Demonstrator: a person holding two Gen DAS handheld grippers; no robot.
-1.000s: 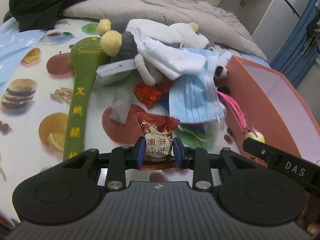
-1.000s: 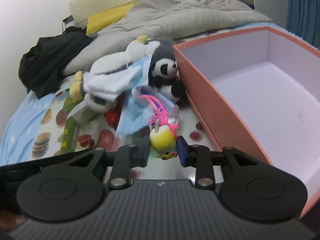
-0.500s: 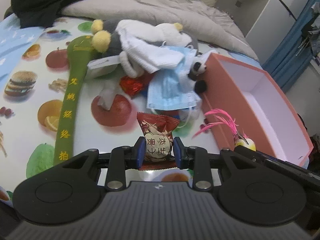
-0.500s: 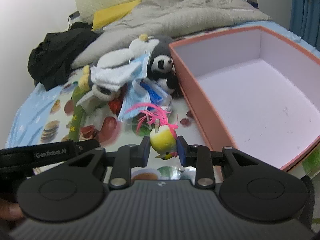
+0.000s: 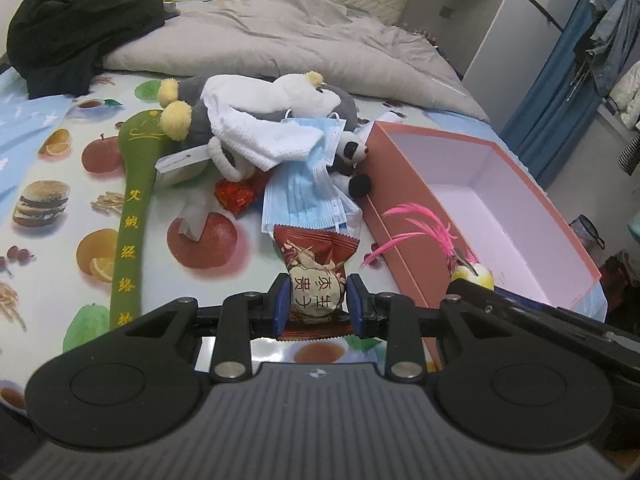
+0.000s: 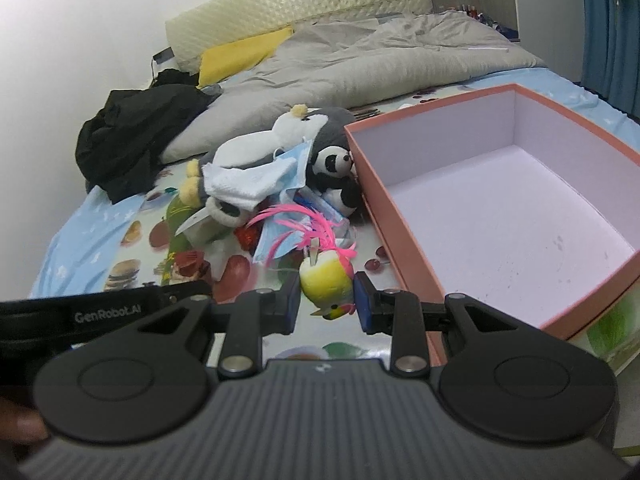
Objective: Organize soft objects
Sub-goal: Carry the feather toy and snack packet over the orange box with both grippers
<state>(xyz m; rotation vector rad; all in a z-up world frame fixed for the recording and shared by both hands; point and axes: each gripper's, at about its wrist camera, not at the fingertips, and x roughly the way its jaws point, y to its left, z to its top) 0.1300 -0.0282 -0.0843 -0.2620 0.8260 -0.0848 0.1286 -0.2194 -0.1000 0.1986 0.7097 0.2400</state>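
Note:
My left gripper is shut on a red-brown snack packet, held above the fruit-print sheet. My right gripper is shut on a yellow bird toy with pink feathers, held just left of the open pink box; the bird toy also shows in the left wrist view. A pile lies left of the box: a grey-and-white plush, a white towel, a blue face mask, a small panda plush, a green padded stick and a red wrapper.
A grey duvet and black clothes lie at the head of the bed. A yellow pillow rests against the headboard. The box's inside is bare. Blue curtains hang at the right, past the bed edge.
Both grippers have lifted and drawn back from the pile, each still holding its item. The bird toy is now off the sheet, beside the box's near left wall.

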